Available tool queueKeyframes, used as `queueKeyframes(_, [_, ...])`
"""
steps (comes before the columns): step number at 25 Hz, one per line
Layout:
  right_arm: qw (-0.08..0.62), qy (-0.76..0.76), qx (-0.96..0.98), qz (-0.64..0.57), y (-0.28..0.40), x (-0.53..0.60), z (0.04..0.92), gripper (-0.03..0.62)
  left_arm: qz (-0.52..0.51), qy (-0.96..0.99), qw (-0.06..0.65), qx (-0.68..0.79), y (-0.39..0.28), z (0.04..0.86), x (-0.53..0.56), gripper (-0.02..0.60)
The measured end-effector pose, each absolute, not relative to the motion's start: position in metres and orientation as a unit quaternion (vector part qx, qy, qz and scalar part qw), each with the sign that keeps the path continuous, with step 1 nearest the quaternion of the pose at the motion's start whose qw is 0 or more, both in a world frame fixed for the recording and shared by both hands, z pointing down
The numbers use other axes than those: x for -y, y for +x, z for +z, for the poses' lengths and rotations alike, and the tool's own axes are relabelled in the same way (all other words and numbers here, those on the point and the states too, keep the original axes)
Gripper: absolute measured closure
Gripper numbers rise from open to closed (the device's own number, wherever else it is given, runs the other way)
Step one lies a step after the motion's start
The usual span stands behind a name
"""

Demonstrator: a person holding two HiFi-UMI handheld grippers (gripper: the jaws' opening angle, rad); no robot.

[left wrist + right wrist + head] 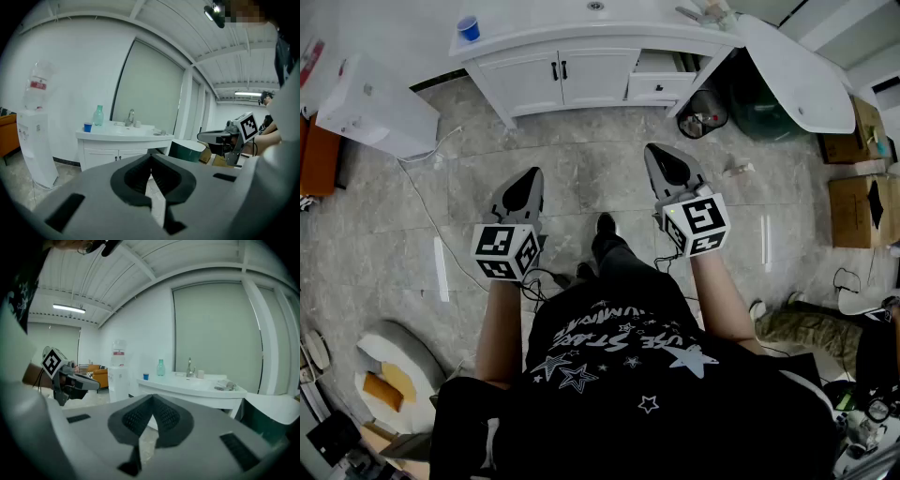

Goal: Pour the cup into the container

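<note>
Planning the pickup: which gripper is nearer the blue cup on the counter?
Left. The left gripper is short of the blue cup, slightly right; the right gripper is much farther right.

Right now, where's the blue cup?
Head view, upper left: the blue cup stands at the left end of the white vanity counter.

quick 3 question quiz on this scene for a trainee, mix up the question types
1. True or false: the blue cup stands on the white counter.
2. Multiple choice: the right gripper is A) shut on the cup, B) shut with nothing in it, C) wide open.
3. Fill in: in the left gripper view, the green bottle stands to the ____ of the cup.

Key: 1 true; 2 B; 3 right.
</note>
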State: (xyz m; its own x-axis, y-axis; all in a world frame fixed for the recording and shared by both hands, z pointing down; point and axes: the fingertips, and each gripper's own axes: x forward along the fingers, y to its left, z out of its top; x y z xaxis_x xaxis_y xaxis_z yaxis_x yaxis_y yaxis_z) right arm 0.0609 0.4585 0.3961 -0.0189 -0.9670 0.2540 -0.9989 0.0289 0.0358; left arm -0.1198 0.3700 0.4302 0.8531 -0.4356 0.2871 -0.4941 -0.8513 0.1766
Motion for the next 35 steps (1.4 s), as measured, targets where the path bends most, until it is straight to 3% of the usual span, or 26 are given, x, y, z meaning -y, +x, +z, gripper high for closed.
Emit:
queueKeyframes(19, [0.074, 0.668, 0.733, 0.109, 0.019, -0.503, 0.391, 0.585, 0.098, 0.953, 0.122, 0.261, -0.168, 0.416, -0.408, 0.572])
queueKeyframes(22, [0.068, 0.648, 0.75, 0.114, 0.005, -0.497, 0.392, 0.415, 0.093, 0.95, 0.12, 0.274, -0.185, 0.412, -0.406, 0.574])
queueKeyframes(29, [0.076, 0.645, 0.753, 0.11, -0.009, -0.476, 0.394, 0.153, 0.082, 0.945, 0.124, 0.291, -0.21, 0.41, -0.404, 0.572])
queueKeyframes(31, [0.075, 0.643, 0.753, 0.114, -0.009, -0.468, 0.397, 0.108, 0.082, 0.944, 0.126, 0.295, -0.212, 0.413, -0.399, 0.572])
queueKeyframes(35, [0.079, 0.63, 0.761, 0.131, -0.003, -0.449, 0.411, 0.094, 0.082, 0.94, 0.13, 0.305, -0.212, 0.417, -0.382, 0.574])
